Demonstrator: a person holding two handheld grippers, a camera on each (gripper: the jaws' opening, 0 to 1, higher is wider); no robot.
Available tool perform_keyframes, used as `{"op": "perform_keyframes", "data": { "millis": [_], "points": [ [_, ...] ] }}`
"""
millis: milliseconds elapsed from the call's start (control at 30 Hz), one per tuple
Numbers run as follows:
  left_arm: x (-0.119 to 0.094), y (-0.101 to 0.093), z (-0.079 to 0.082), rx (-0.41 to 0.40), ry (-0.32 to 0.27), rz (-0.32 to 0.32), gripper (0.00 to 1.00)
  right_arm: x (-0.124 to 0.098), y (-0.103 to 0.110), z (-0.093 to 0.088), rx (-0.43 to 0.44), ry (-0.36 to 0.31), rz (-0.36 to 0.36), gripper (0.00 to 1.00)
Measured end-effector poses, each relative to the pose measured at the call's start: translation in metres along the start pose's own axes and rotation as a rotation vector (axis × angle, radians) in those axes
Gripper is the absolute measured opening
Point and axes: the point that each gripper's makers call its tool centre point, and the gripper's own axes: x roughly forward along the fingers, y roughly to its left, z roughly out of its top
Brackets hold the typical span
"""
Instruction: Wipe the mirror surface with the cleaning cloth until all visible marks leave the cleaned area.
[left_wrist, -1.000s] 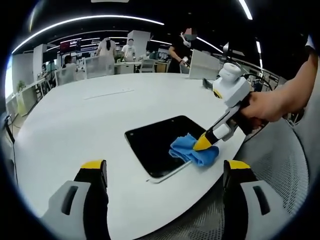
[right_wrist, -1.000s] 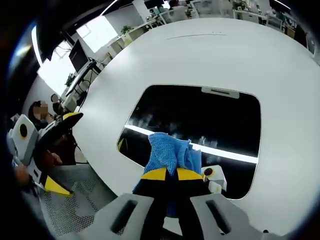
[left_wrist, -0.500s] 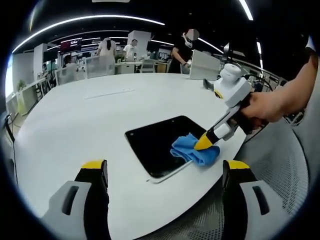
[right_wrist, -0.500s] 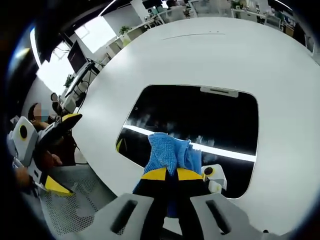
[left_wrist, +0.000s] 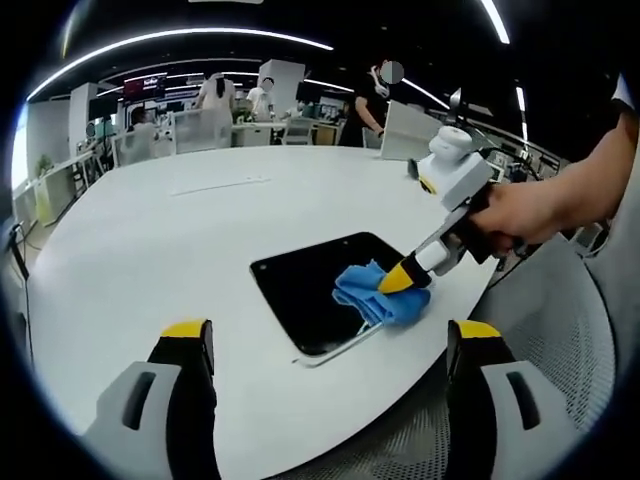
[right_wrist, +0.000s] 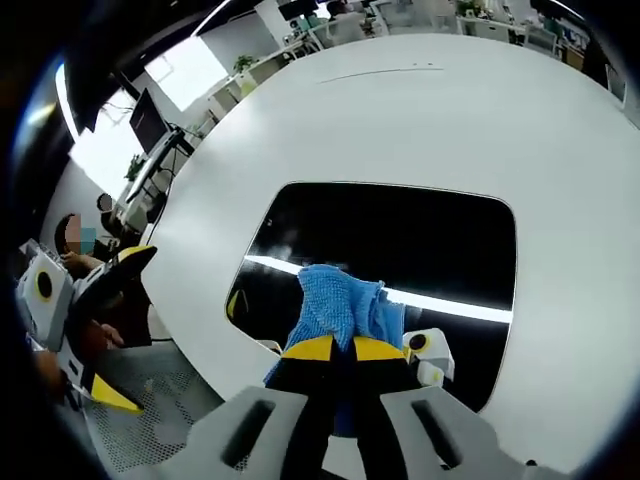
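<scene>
A dark rectangular mirror (left_wrist: 315, 285) (right_wrist: 400, 235) lies flat on the white round table (left_wrist: 150, 230) (right_wrist: 400, 110), near its edge. A blue cleaning cloth (left_wrist: 375, 293) (right_wrist: 340, 305) rests on the mirror's near corner, pinched in my right gripper (left_wrist: 402, 280) (right_wrist: 334, 347), which is shut on the cloth. A person's hand (left_wrist: 525, 215) holds that gripper. My left gripper (left_wrist: 330, 345) hangs open above the table edge, away from the mirror, and it appears again at the left in the right gripper view (right_wrist: 95, 300). The mirror reflects a bright ceiling light strip.
A grey mesh chair (left_wrist: 560, 330) (right_wrist: 165, 410) stands beside the table's edge. Far behind the table are desks, monitors and several people (left_wrist: 260, 100). A thin rod-like object (left_wrist: 215, 187) lies on the far part of the table.
The right gripper has dragged the cloth a little leftward across the mirror's corner. The left gripper has stayed where it was.
</scene>
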Motion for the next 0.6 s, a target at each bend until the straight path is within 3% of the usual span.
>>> {"op": "perform_keyframes", "data": {
  "millis": [433,600],
  "points": [
    [0.000,0.001,0.002,0.006,-0.011,0.007,0.98,0.010,-0.010,0.025,-0.003,-0.016,-0.020,0.00],
    [-0.001,0.001,0.007,-0.038,-0.038,-0.006,0.99,0.012,-0.012,0.032,-0.004,-0.019,-0.025,0.00]
  ]
}}
